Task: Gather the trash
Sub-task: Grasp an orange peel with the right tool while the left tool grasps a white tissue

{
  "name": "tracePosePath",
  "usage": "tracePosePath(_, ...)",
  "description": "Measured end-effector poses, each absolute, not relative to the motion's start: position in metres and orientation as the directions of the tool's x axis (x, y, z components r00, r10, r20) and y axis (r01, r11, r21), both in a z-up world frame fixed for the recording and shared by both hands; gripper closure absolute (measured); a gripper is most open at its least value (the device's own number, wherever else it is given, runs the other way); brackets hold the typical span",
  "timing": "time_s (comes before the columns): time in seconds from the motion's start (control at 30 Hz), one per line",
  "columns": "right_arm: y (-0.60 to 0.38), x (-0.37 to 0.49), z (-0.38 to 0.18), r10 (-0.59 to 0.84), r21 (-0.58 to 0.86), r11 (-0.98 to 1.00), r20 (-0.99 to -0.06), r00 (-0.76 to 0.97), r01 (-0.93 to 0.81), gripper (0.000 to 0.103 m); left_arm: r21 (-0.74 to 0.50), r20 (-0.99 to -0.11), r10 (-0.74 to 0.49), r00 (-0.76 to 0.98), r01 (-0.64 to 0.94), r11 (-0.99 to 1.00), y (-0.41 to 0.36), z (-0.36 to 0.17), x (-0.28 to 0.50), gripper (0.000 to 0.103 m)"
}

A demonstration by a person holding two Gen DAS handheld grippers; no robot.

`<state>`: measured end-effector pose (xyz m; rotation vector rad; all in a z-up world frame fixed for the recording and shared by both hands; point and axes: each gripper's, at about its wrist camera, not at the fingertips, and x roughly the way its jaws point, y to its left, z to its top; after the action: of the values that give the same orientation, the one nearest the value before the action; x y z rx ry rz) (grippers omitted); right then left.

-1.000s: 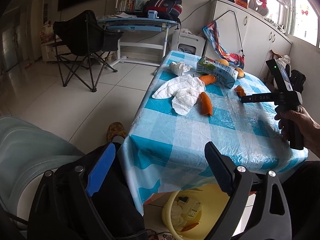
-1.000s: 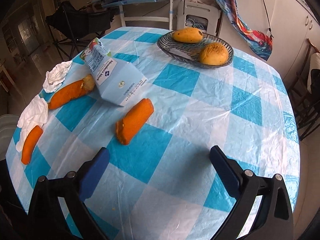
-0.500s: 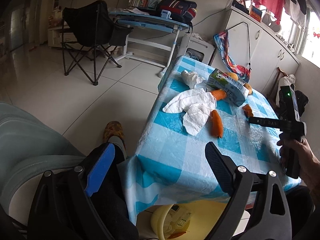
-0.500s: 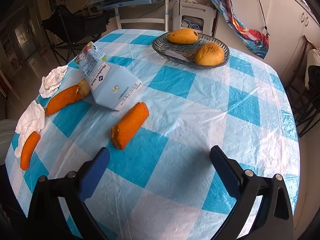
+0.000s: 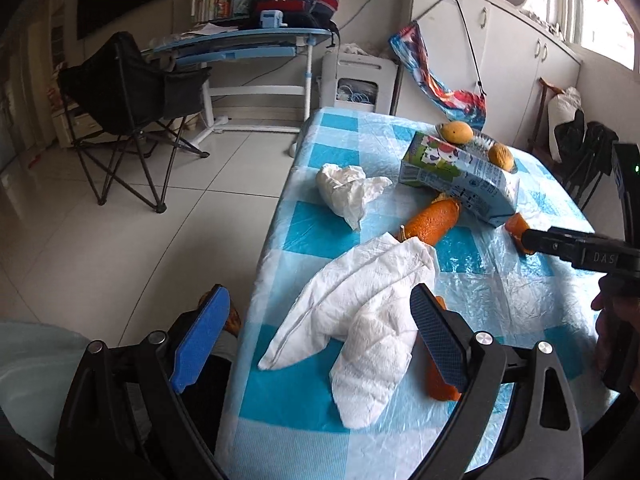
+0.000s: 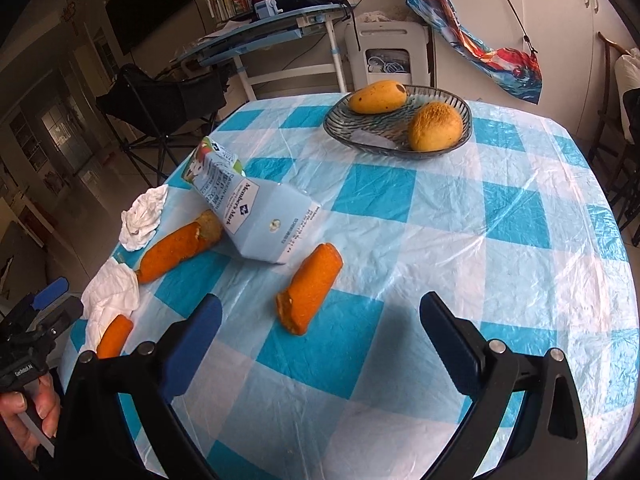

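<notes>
White crumpled tissue (image 5: 360, 320) lies near the counter (image 5: 500, 304) edge, under my left gripper (image 5: 316, 340), jaws wide and empty; I'd pinch its raised fold; right gripper (image 6: 320, 336), jaws just narrowed slightly yet still wide with nothing between them, hovers short of the orange peel (image 6: 310, 288); open room to its right, milk carton (image 6: 256, 216) close beyond.

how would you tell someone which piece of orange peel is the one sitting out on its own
Start at the blue and white checked table and find the light blue milk carton lying on its side. Just in front of its near corner lies a stubby orange peel; unlike the other two peels, it touches no white tissue.
</notes>
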<state>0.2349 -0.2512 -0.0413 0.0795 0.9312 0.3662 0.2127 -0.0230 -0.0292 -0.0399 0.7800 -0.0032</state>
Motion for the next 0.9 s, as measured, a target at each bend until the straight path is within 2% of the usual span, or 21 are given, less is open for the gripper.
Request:
tracePosePath(0.03,-0.249,0.239,-0.043,0.34,0.222,0.936,-0.775,0.533,-0.274,0.021,-0.032,-0.716,-0.026,0.697,0.004,0.999,-0.026,-0.033,0.218,0.019)
tracePosePath(0.07,-0.248,0.241,-0.042,0.329,0.209,0.939,-0.776,0.539,-0.272,0.023,-0.047,-0.732,-0.053,0.679,0.027,0.999,-0.027,-0.036,0.222,0.025)
tracePosePath(0.13,-0.249,0.242,-0.043,0.315,0.19,0.943,-0.779,0.542,-0.274,0.036,-0.078,-0.742,-0.096,0.664,0.057,0.995,-0.03,-0.038,0.225,0.044)
tracePosePath(0.17,-0.25,0.242,-0.042,0.309,0.181,0.944,-0.781,0.543,-0.276,0.039,-0.066,-0.74,-0.092,0.666,0.065,0.996,-0.032,-0.039,0.223,0.047)
tracePosePath(0.23,-0.255,0.238,-0.042,0.319,0.188,0.94,-0.779,0.54,-0.284,0.052,-0.063,-0.742,-0.112,0.661,0.098,0.993,-0.038,-0.041,0.22,0.067)
tracePosePath(0.27,-0.257,0.234,-0.042,0.323,0.19,0.939,-0.778,0.539,-0.287,0.056,-0.076,-0.741,-0.131,0.659,0.111,0.991,-0.039,-0.041,0.217,0.071)
tracePosePath(0.3,-0.26,0.229,-0.042,0.324,0.193,0.938,-0.779,0.537,-0.287,0.066,-0.097,-0.744,-0.154,0.65,0.124,0.988,-0.04,-0.041,0.213,0.08)
tracePosePath(0.33,-0.263,0.225,-0.043,0.34,0.211,0.933,-0.777,0.529,-0.29,0.075,-0.115,-0.744,-0.175,0.645,0.134,0.984,-0.041,-0.04,0.21,0.084)
tracePosePath(0.43,-0.275,0.208,-0.04,0.354,0.234,0.931,-0.765,0.539,-0.279,0.078,-0.158,-0.739,-0.227,0.635,0.164,0.974,-0.045,-0.04,0.194,0.088)
tracePosePath(0.57,-0.285,0.18,-0.038,0.368,0.249,0.927,-0.748,0.552,-0.281,0.079,-0.2,-0.729,-0.267,0.631,0.177,0.964,-0.047,-0.041,0.165,0.088)
tracePosePath(0.73,-0.299,0.15,-0.037,0.387,0.282,0.922,-0.725,0.57,-0.267,0.079,-0.218,-0.715,-0.257,0.65,0.142,0.966,-0.04,-0.039,0.146,0.089)
tracePosePath(0.9,-0.31,0.135,-0.038,0.401,0.321,0.916,-0.71,0.579,-0.241,0.079,-0.201,-0.708,-0.193,0.679,0.068,0.977,-0.031,-0.039,0.14,0.085)
